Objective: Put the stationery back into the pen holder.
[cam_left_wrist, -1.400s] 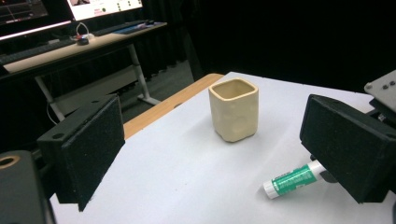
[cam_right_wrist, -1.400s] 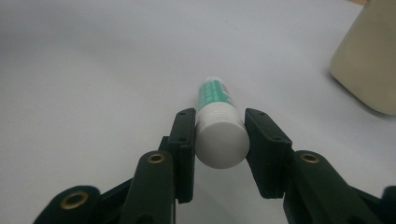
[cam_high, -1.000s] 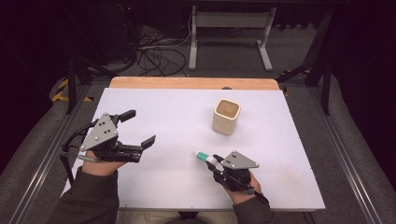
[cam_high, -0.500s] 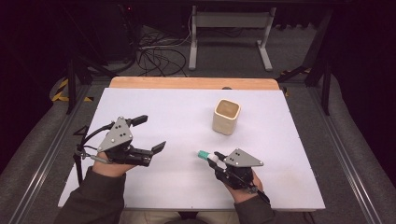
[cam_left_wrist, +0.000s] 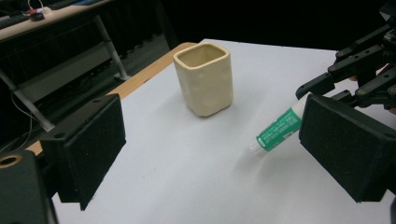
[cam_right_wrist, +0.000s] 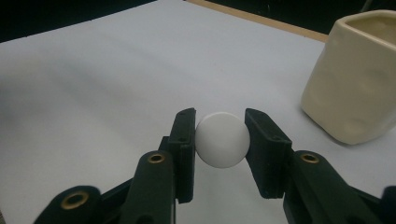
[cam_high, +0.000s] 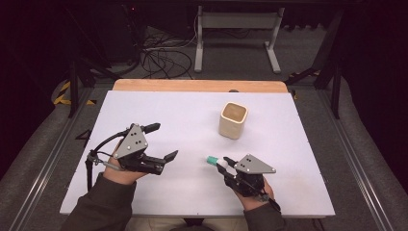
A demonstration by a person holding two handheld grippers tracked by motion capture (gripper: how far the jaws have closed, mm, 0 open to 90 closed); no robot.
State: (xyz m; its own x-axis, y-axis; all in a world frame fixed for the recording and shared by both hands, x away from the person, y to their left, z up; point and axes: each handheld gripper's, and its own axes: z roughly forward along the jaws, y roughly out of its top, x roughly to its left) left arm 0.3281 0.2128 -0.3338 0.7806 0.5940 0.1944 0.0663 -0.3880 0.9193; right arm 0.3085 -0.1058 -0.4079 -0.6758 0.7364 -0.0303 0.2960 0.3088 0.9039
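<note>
A small green and white tube (cam_high: 213,160) is clamped by its white end in my right gripper (cam_high: 224,164), low over the white table (cam_high: 183,110), and points left. In the right gripper view the jaws are shut on the tube's round white end (cam_right_wrist: 222,139). A cream square cup (cam_high: 234,120) stands upright just beyond it, empty as far as I can see. My left gripper (cam_high: 162,141) is open at the table's left, aimed right at the tube (cam_left_wrist: 276,132) and the cup (cam_left_wrist: 204,79). Its pads (cam_left_wrist: 88,144) are wide apart with nothing between them.
A wooden strip (cam_high: 197,85) runs along the table's far edge. Beyond it are floor cables (cam_high: 159,55) and a metal stand (cam_high: 235,33). Metal rails (cam_high: 43,163) flank both sides. The right gripper (cam_left_wrist: 359,70) shows at the upper right of the left gripper view.
My left gripper has moved right toward the table's middle, staying open. The right gripper with the tube has shifted slightly to the right.
</note>
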